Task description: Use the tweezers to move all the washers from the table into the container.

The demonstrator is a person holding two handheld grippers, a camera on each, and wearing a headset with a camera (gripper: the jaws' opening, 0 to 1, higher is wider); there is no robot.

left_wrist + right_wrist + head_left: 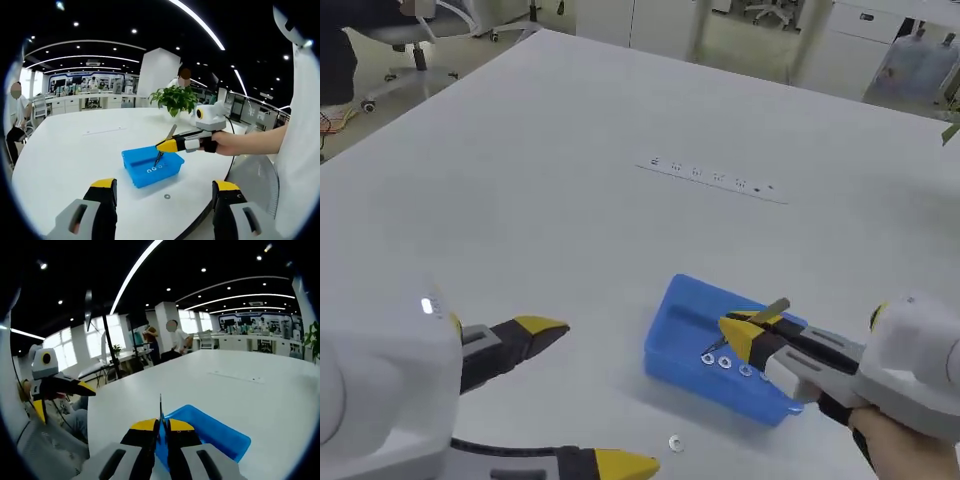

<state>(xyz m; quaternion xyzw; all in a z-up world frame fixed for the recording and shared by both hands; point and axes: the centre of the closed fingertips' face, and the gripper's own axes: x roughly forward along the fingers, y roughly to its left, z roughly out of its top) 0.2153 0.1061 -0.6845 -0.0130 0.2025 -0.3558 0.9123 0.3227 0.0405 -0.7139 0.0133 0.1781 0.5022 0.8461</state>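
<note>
1. Head view: one small silver metal washer [676, 443] is seen lying flat on the white table [570, 200], just outside the near wall of the shallow blue plastic container [670, 320]. A short row of other washers [724, 362] is already lying inside it.
2. The thin metal tweezers [777, 306] are tilted down into the container, with the tips just above the row. Whether anything is pinched between the tips cannot be told.
3. The right gripper [745, 333] is clenched on the tweezers, its yellow-tipped jaws pressed together around the shaft.
4. The left gripper [585, 395] is held low at the near side, well apart from the container. Its jaws are spread wide and nothing is grasped.
5. The task is judged nearly done, with the lone washer outside left to be lifted.
6. That washer could be flicked away rather than gripped, since a flat ring on a smooth top gives the tips little to catch. It seems close to the table's edge, so a skid could send it off.
7. The container could be shoved if it is brushed by the tweezers.
8. The tweezers could twist in the jaws if they are pressed hard against the table.
</note>
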